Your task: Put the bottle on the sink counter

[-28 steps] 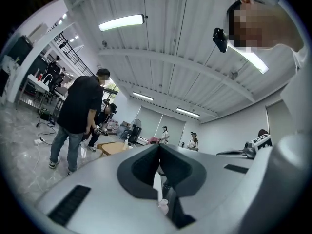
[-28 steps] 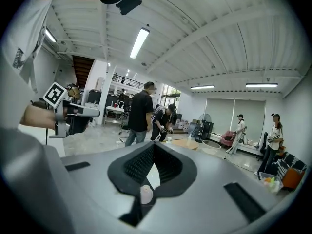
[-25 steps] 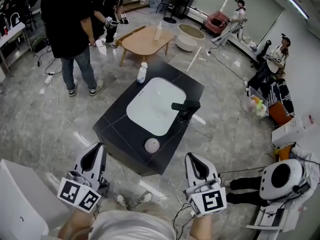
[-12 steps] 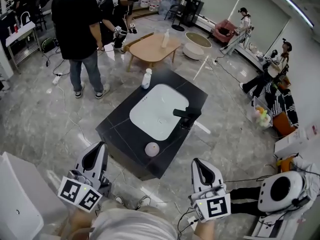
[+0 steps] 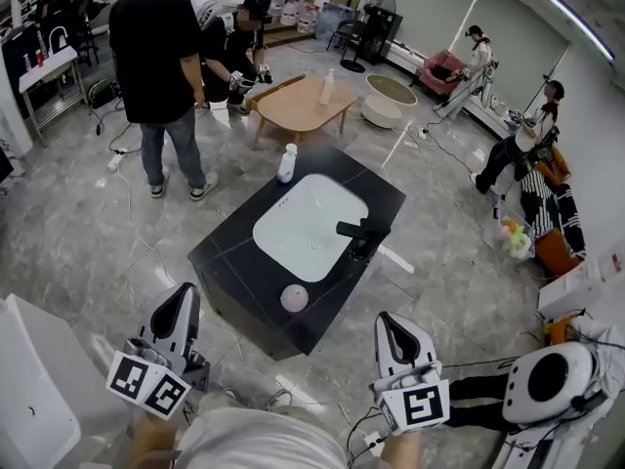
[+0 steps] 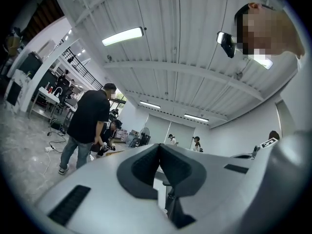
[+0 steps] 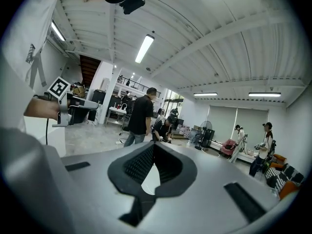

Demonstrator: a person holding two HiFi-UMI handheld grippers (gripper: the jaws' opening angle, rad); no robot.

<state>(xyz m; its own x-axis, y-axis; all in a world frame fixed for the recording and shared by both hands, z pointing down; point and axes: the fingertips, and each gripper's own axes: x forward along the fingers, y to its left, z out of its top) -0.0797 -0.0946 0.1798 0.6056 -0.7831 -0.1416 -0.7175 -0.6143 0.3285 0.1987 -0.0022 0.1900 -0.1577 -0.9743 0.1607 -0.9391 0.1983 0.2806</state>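
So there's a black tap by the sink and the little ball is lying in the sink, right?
Not quite. The ball isn't in the sink. It lies on the dark counter just outside it, at the near end. The tap is black and by the sink, as the head view shows.

The black bench (image 5: 229,257) looks like polished stone, its white basin (image 5: 303,225) glossy; the grey floor (image 5: 88,233) shines, marbled.

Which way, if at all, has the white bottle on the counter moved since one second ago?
No. The white bottle stands at the same far corner of the black counter, just beyond the white basin; only the view shifted.
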